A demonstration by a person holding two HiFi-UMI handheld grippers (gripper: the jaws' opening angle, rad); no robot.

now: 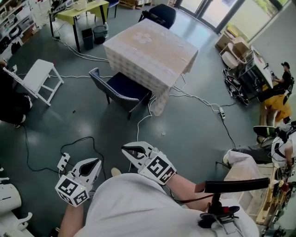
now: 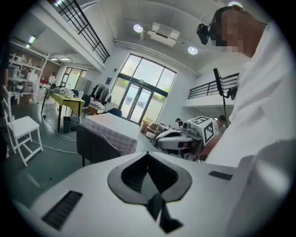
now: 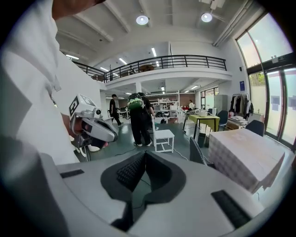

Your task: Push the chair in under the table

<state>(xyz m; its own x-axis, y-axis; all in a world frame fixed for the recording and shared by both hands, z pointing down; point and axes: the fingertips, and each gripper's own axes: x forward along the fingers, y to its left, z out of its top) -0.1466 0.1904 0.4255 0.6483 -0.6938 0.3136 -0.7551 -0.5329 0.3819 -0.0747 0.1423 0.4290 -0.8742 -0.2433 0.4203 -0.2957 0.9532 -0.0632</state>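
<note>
A dark blue chair (image 1: 118,90) stands at the near left side of a table covered with a pale patterned cloth (image 1: 152,51), its seat partly under the cloth's edge. Both grippers hang close to the person's body, far from the chair across bare floor. My left gripper (image 1: 95,161) is shut with nothing in it, and so is my right gripper (image 1: 126,149). In the left gripper view the shut jaws (image 2: 147,152) point toward the chair's back (image 2: 97,143) and the table (image 2: 113,127). In the right gripper view the shut jaws (image 3: 144,152) have the chair (image 3: 199,152) and table (image 3: 245,157) off to the right.
A white chair (image 1: 39,78) stands at the left, a yellow-green table (image 1: 81,11) at the back left, another dark chair (image 1: 159,14) beyond the table. Cables (image 1: 199,99) and a power strip (image 1: 63,162) lie on the floor. A person (image 1: 277,88) and carts are at the right.
</note>
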